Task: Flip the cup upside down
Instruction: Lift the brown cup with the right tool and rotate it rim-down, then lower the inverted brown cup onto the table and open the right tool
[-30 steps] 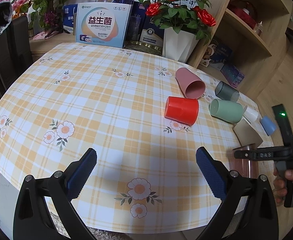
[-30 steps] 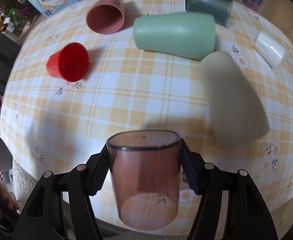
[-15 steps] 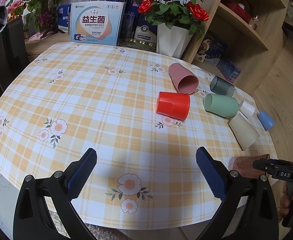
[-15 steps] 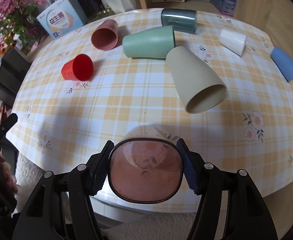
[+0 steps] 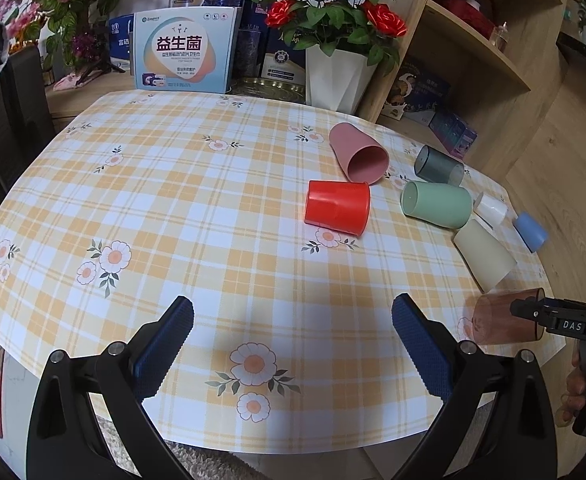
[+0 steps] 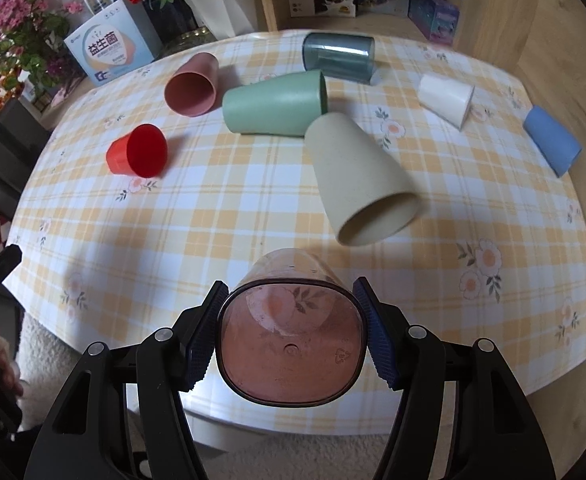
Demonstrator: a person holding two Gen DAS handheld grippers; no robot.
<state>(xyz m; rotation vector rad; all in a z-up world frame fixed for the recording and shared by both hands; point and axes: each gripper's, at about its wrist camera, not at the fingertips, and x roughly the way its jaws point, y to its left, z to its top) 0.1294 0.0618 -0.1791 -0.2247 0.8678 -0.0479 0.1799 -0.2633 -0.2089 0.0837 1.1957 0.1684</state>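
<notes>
At the near edge of the checked-cloth desk (image 6: 253,208), the translucent reddish-brown plastic cup (image 6: 291,344) is lying tipped sideways, base toward the camera, while the right tool (image 6: 291,334) is clamping its sides. The flip is seemingly mid-way; next it needs rotating mouth-down and lowering onto the desk, clear of the beige cup (image 6: 361,184). The left tool (image 5: 293,344) is hanging spread apart, holding nothing.

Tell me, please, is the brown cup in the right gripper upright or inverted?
Inverted: the brown cup shows its closed base to the camera, its mouth toward the table.

An orange-and-white plaid tablecloth with daisy prints (image 6: 213,208) is seen under a translucent reddish-brown plastic cup (image 6: 291,344), a red cup (image 6: 137,151), pink (image 6: 192,85), sage-green (image 6: 275,103), beige (image 6: 359,180), white (image 6: 445,98) and blue (image 6: 552,141) cups (one smoky grey-teal (image 6: 339,56)).
</notes>
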